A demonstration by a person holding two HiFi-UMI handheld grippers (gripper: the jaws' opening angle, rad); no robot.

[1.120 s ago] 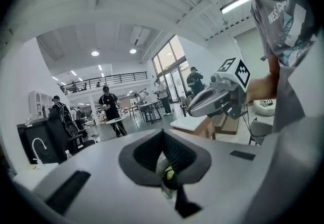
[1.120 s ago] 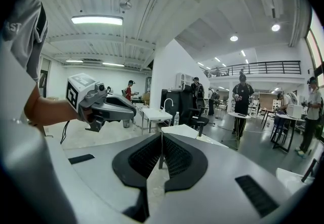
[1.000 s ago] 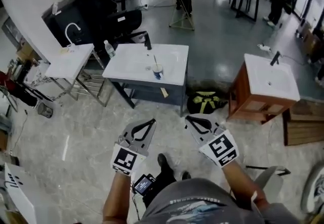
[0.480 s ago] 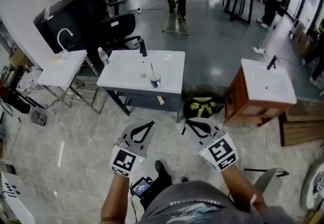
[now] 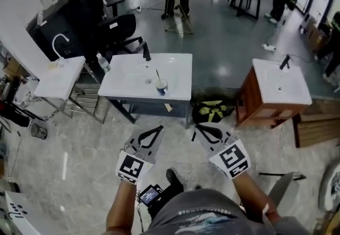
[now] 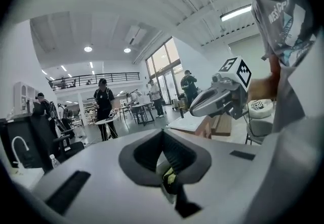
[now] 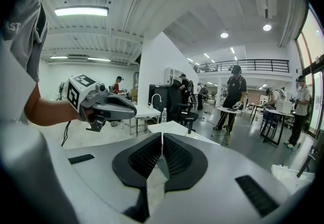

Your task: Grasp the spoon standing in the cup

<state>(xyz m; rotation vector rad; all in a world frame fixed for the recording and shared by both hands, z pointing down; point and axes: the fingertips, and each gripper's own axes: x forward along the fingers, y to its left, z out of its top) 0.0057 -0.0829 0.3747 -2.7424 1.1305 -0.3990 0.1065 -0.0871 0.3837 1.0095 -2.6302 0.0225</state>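
- Both tongs are closed and empty, pads pressed together with nothing between them: left tongs (image 5: 160, 128) and right tongs (image 5: 197, 125), held low over the floor in front of you.
- Nothing is in reach yet. Open the tongs you'll use before you arrive, not over the cup.
- A yellow-and-black bag (image 5: 212, 110) lies on the floor at the vanity's near right corner. Approach to its left.
- The cup (image 5: 162, 88) stands on the white washbasin vanity (image 5: 119, 90), near the front edge, right of the bowl.
- The spoon (image 5: 158, 76) stands in the cup, handle leaning up and away to the left.
- Come in level and put one pad each side of the handle, above the rim and clear of the cup wall.
- Close slowly. The cup looks light, so a sideways nudge would likely tip it.
- Draw the spoon out along its own lean.
- The faucet (image 5: 144, 51) sits at the back edge, well apart from the cup, so it's no obstacle.
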